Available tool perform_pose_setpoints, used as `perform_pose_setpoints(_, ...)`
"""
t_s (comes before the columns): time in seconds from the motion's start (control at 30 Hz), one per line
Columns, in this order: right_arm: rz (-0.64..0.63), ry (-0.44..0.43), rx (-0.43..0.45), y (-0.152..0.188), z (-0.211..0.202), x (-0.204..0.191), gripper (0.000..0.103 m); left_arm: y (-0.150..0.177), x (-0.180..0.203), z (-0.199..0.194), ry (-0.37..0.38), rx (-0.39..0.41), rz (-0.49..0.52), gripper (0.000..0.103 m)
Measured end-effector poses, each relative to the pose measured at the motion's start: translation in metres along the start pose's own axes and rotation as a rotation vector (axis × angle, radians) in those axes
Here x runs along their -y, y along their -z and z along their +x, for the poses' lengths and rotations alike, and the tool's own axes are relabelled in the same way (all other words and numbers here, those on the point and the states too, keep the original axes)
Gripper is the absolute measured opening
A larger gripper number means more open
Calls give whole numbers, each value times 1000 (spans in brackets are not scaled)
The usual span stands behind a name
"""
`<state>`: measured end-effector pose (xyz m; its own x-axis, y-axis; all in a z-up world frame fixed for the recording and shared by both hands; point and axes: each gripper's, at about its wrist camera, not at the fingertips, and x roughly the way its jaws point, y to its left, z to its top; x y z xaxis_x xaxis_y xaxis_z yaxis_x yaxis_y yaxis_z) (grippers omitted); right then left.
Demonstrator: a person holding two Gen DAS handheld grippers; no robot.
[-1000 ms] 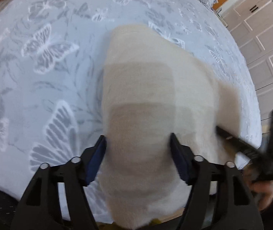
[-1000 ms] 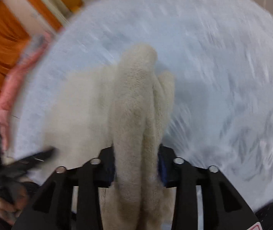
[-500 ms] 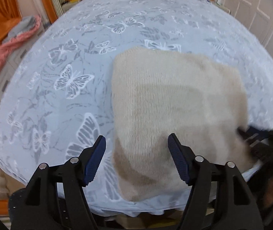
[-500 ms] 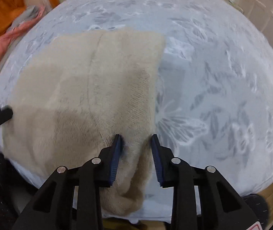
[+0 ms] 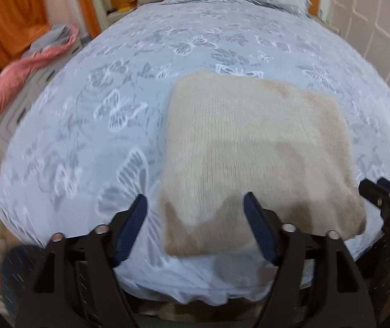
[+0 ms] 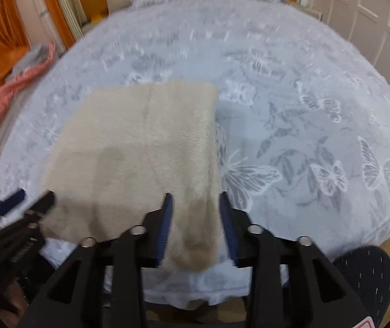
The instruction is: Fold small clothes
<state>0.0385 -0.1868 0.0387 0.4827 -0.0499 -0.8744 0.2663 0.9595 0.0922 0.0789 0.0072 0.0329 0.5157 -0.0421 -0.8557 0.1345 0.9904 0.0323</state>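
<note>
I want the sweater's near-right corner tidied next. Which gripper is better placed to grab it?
Right. The right gripper hangs open directly above the beige sweater's right edge near that corner, while the left gripper straddles the near-left corner.

Even indoor light, soft shadows — motion blur w/ heavy fisheye bend, dark vignette at corners.

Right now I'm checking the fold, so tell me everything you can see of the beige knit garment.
The beige knit garment looks soft and fuzzy, with fine ribbing. It lies folded into a rough rectangle, flat on the butterfly-print bedspread near the bed's front edge, its near corners sagging slightly over it. A faint seam or fold line runs along it in the right wrist view. Both tools are open and neither grips it; shadows darken its near part.
</note>
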Motion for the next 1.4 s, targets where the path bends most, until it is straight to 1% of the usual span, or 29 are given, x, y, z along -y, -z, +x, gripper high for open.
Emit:
perform_pose_setpoints(0.07,9,15,49,18,-10,-2,47,14,0,0,-11,9,-37,77)
perform_pose_setpoints(0.1,12,27,62,20,-12,-3,50,22,2,-1,-11,18,-45,77)
perform_pose_setpoints(0.13,24,42,79,31,-13,-3,51,29,3,-1,-15,27,-46,80)
perform_pose_setpoints(0.2,44,58,79,42,-12,2,53,44,10,-2,-41,49,-10,86)
perform_pose_setpoints(0.27,42,59,71,59,-8,2,53,54,15,-2,-62,63,23,86)
perform_pose_setpoints(0.3,24,68,71,67,-5,-1,53,59,17,-1,-61,62,35,86)
perform_pose_setpoints(0.4,-17,65,51,82,1,-11,53,69,20,5,-73,41,49,86)
perform_pose_setpoints(0.47,-5,51,47,84,4,-14,53,76,20,9,-81,22,50,86)
perform_pose_setpoints(0.53,-12,55,53,86,5,-18,57,80,21,12,-80,11,57,86)
perform_pose_setpoints(0.6,-15,58,54,88,7,-21,58,82,21,12,-96,20,59,86)
perform_pose_setpoints(0.7,5,46,42,90,12,-19,58,82,19,12,-81,23,37,86)
perform_pose_setpoints(0.8,9,46,33,92,16,-19,58,82,19,14,-88,25,28,86)
perform_pose_setpoints(0.93,-3,60,55,92,16,-21,58,80,18,15,-94,25,8,86)
perform_pose_setpoints(1.03,-10,57,63,92,15,-21,58,80,17,14,-104,31,13,86)
perform_pose_setpoints(1.27,-14,57,84,92,12,-20,58,79,15,13,-79,22,-1,86)
perform_pose_setpoints(1.3,-15,57,85,91,11,-20,58,80,15,14,-79,18,-2,87)
perform_pose_setpoints(1.4,-14,74,89,92,11,-20,58,80,12,15,-98,12,-11,96)
